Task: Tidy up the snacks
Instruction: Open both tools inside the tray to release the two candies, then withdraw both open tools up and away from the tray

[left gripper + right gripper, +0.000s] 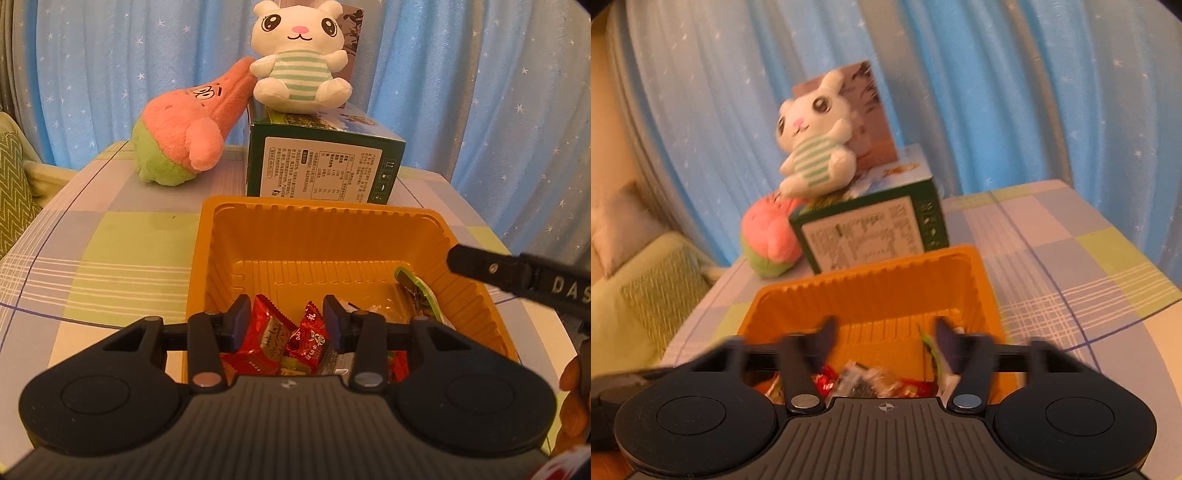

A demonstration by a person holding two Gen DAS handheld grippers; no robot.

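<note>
An orange plastic tray (321,225) stands on the checked tablecloth and holds several snack packets at its near end, among them red ones (264,334) and a green one (419,291). My left gripper (288,319) is open and empty above the red packets. A finger of my right gripper (491,271) reaches over the tray's right rim. In the blurred right wrist view the tray (871,280) lies ahead and my right gripper (884,334) is open above the packets (864,382), holding nothing.
A green box (321,162) stands just behind the tray with a white striped plush (299,59) on top. A pink and green plush (192,129) lies left of it. Blue curtains hang behind; a green sofa (631,295) is at the left.
</note>
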